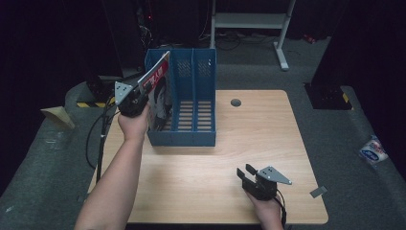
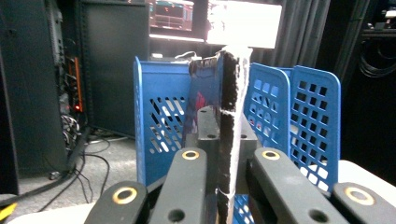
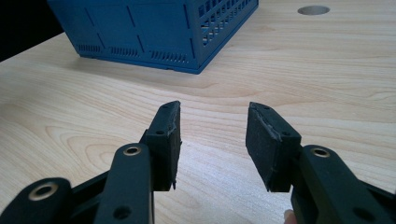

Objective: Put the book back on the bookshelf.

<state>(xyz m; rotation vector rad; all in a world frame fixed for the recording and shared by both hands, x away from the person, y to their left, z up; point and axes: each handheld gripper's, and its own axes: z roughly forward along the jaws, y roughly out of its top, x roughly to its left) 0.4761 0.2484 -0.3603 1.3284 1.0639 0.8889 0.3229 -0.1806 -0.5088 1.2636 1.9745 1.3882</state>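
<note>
**Magazine going into the file rack's left slot**

The desk (image 1: 268, 143) carries one large thing, a blue file rack (image 1: 191, 103) with upright dividers and perforated walls, standing toward the far left. Seen from the left gripper view, the rack (image 2: 159, 121) rises directly beyond the fingers, its slots open toward them.

The magazine (image 1: 158, 93) is the thing being worked. It stands on edge and tilted, its upper corner leaning over the rack's left wall and its lower part already inside the leftmost compartment. In the left gripper view the magazine's edge (image 2: 229, 130) runs straight up from between the fingers, dark on one side and white on the other.

The left gripper (image 1: 130, 103) has its fingers (image 2: 187, 172) clamped together on the magazine's near edge, pinching it from both sides. The step in hand looks like the insertion itself: the magazine is partway into the slot but not yet seated upright.

The right gripper (image 1: 245, 172) rests low over the bare desk near the front edge, well apart from the rack. Its fingers (image 3: 166, 140) stand apart with nothing between them, only wood grain beyond.

The next move probably calls for lowering the magazine further ahead of the fingers until its bottom edge meets the rack's floor, straightening the tilt so it clears the first divider, and only then letting the fingers part.
</note>
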